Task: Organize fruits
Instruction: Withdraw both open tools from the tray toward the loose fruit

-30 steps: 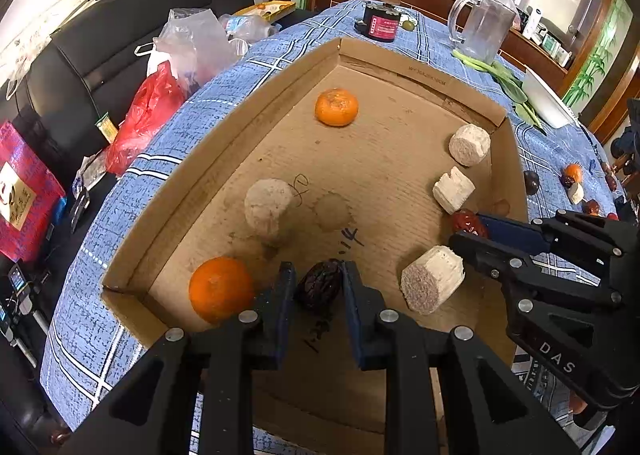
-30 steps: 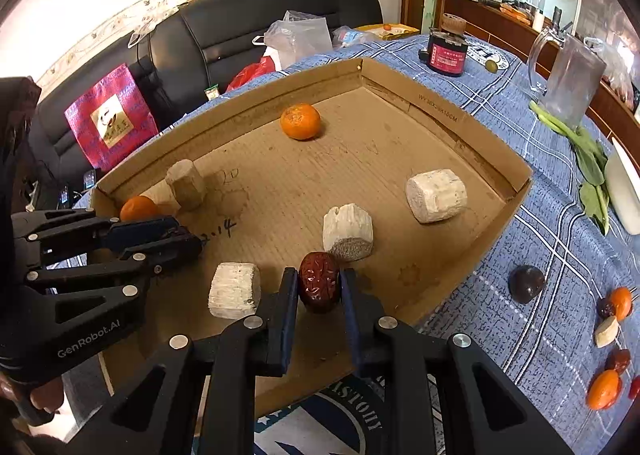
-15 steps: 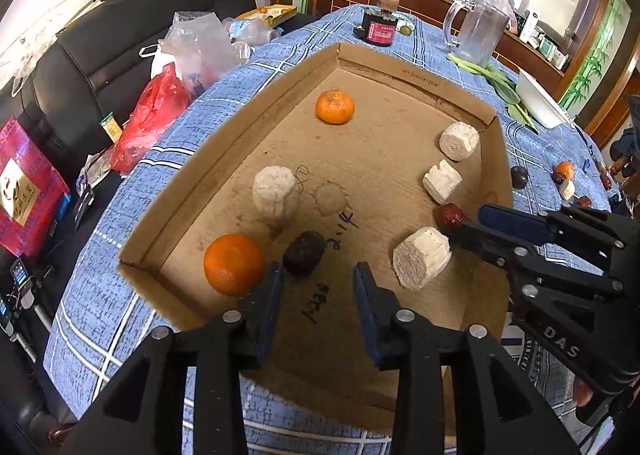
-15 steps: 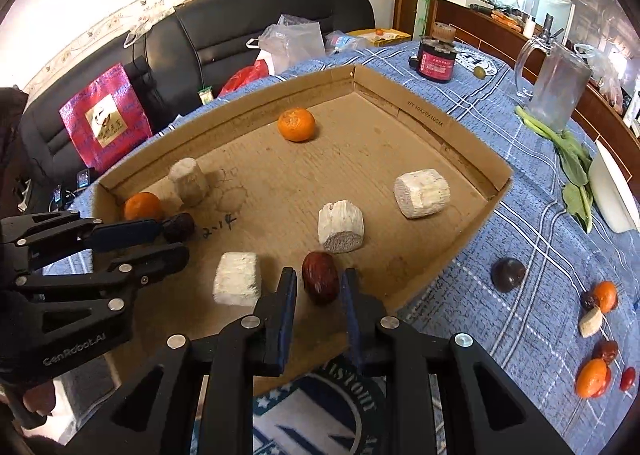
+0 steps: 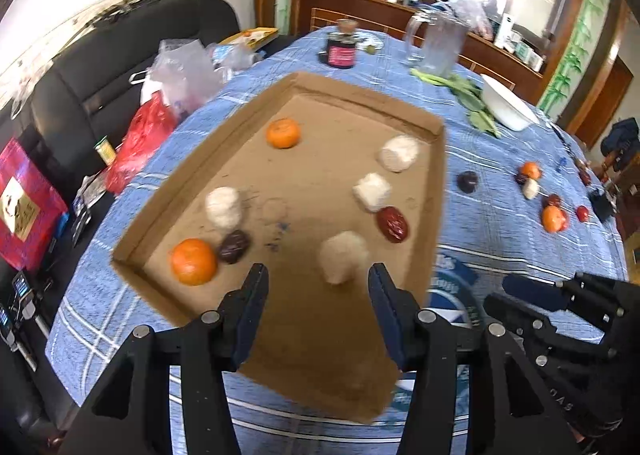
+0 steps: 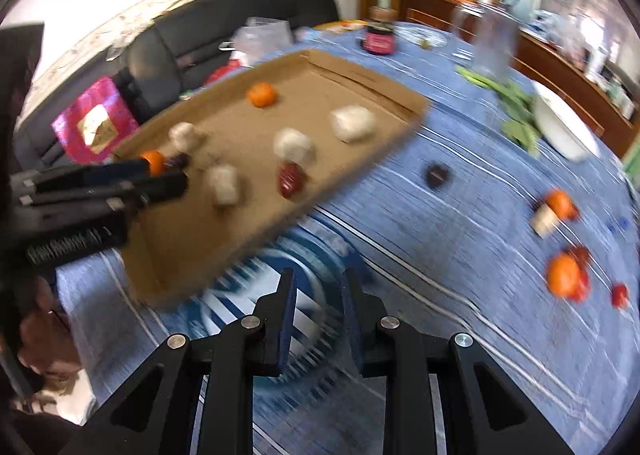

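My left gripper (image 5: pixel 316 287) jaws are opening, empty; right gripper (image 6: pixel 316 295) clenched on nothing. Next orange (image 6: pixel 564 275), at three o'clock: light, firm, smooth-skinned; I'd grip its widest middle.

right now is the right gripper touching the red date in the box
Apart: right wrist view shows right gripper empty over the tablecloth, red date lying inside the cardboard box.

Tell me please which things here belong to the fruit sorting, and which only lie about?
Belong to the job:
cardboard tray
two oranges in it
red date
dark date
loose fruits on the tablecloth

Lying about:
glass jug
dark jar
white bowl
greens
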A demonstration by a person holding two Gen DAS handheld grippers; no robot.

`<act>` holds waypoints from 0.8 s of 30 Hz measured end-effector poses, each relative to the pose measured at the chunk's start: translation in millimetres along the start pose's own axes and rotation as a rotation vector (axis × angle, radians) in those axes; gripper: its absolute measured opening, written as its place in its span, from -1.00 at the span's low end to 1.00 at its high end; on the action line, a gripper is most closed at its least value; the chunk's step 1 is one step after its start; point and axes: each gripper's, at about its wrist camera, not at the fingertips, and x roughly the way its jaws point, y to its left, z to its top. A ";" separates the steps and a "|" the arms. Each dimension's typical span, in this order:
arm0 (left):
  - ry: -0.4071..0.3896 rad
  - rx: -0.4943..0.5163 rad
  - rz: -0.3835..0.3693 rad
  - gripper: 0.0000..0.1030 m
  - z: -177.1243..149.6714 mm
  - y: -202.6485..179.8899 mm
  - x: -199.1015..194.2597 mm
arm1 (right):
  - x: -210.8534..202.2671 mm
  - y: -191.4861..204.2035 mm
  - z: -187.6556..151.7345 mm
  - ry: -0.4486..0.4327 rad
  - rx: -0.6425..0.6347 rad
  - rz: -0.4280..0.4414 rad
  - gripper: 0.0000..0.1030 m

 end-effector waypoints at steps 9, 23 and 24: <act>0.012 0.140 -0.085 0.01 1.0 -83.5 5.3 | -42.9 -84.9 -51.7 -0.046 0.243 -0.062 0.43; 0.104 0.281 -0.123 0.11 -4.5 -198.1 42.4 | -79.8 -281.3 -95.5 -0.097 0.559 -0.226 0.50; 0.109 0.284 -0.123 0.14 -4.2 -201.9 44.9 | -78.8 -296.0 -94.9 -0.107 0.574 -0.224 0.50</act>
